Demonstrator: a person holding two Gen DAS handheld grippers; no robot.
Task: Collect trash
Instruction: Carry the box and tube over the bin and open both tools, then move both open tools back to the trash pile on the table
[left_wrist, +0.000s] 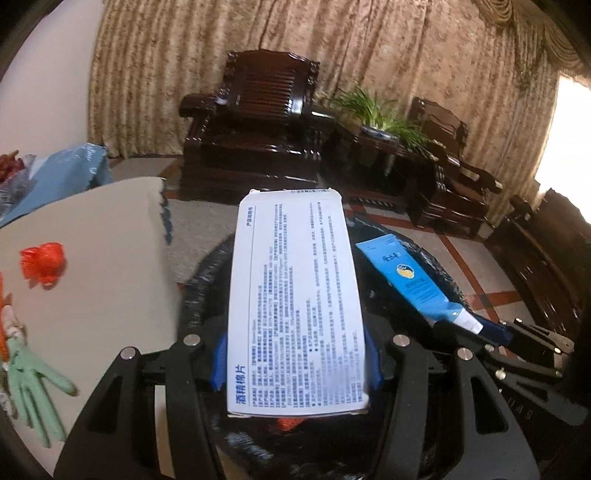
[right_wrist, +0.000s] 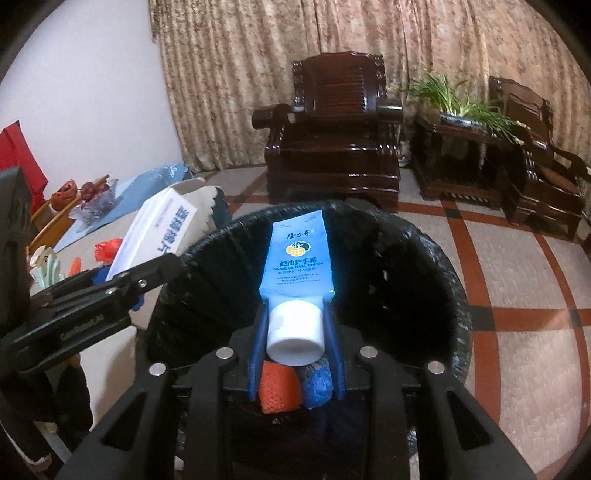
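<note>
My left gripper (left_wrist: 295, 363) is shut on a white printed box (left_wrist: 295, 295) and holds it over the black-lined trash bin (left_wrist: 207, 280). My right gripper (right_wrist: 295, 343) is shut on a blue hand cream tube (right_wrist: 295, 258) by its white cap, above the same bin (right_wrist: 454, 295). The tube also shows in the left wrist view (left_wrist: 406, 277), and the box in the right wrist view (right_wrist: 162, 229). Inside the bin lie an orange mesh piece (right_wrist: 279, 387) and a blue wad (right_wrist: 317, 384).
A beige table (left_wrist: 92, 258) to the left bears a red plastic scrap (left_wrist: 42, 264) and a green glove (left_wrist: 33, 387). Dark wooden armchairs (right_wrist: 332, 155) and a plant stand (right_wrist: 461, 155) stand beyond on the tiled floor (right_wrist: 517, 350).
</note>
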